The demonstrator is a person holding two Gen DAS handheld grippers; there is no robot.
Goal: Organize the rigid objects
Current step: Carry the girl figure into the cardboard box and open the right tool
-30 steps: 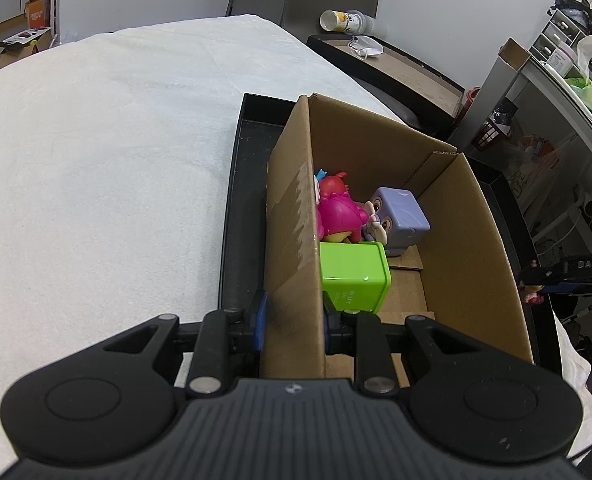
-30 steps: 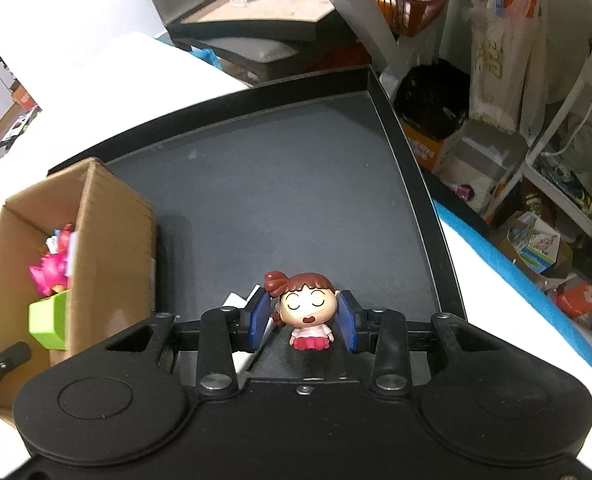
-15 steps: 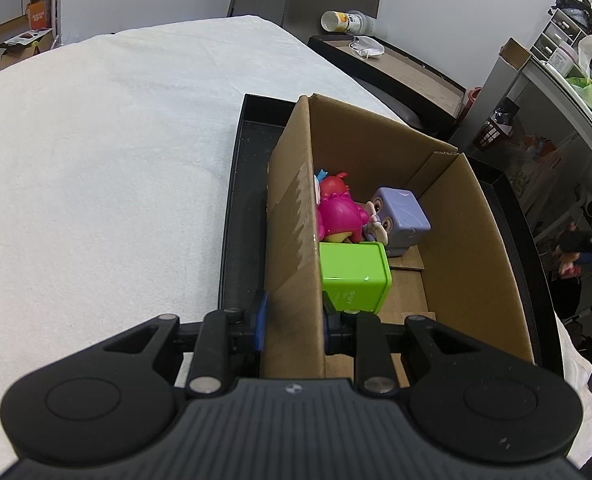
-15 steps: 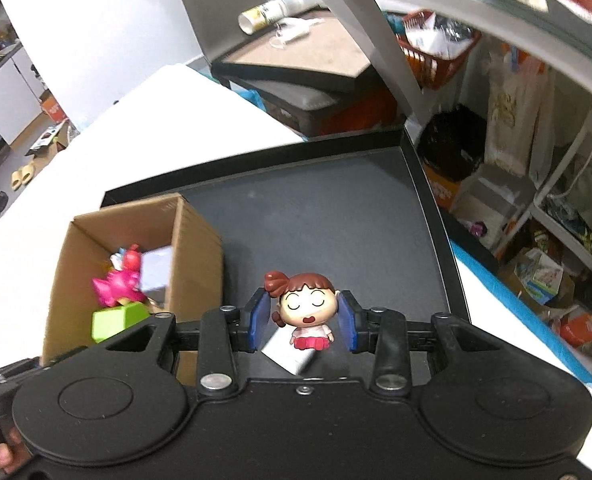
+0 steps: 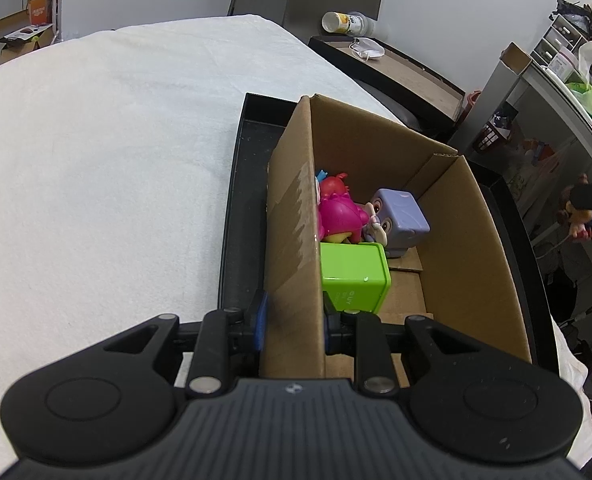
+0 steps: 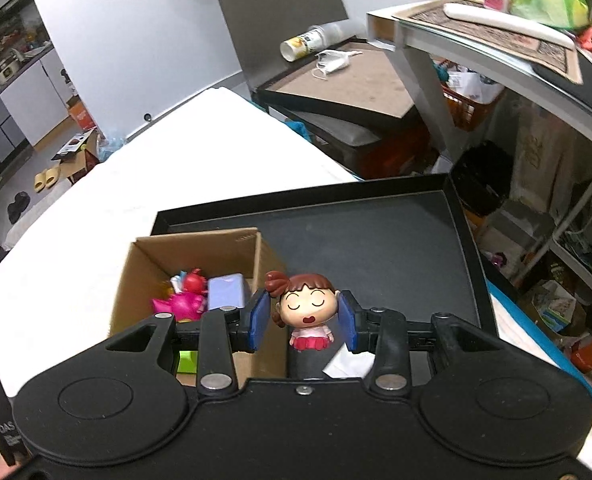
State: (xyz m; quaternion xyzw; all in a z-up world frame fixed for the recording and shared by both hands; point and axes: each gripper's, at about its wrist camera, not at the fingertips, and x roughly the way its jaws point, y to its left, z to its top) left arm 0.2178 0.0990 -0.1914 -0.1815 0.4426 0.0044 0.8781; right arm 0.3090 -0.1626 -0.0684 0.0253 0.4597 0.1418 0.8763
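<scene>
1. The left gripper (image 5: 292, 320) has its fingers clamped narrow on the near wall of the cardboard box (image 5: 467, 232), one finger inside, one outside.
2. Just past the inner finger sit a green block (image 5: 353, 272), a pink toy (image 5: 339, 220) and a purple cube (image 5: 401, 218).
3. The right gripper (image 6: 303, 322) holds the girl figurine (image 6: 305, 312) between its fingers, above the black tray (image 6: 375, 248), beside the box.

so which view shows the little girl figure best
The right wrist view: the girl figure sits close and sharp, face toward the camera, clamped by the head in the right gripper. The left wrist view catches her only small and blurred at its right edge.
</scene>
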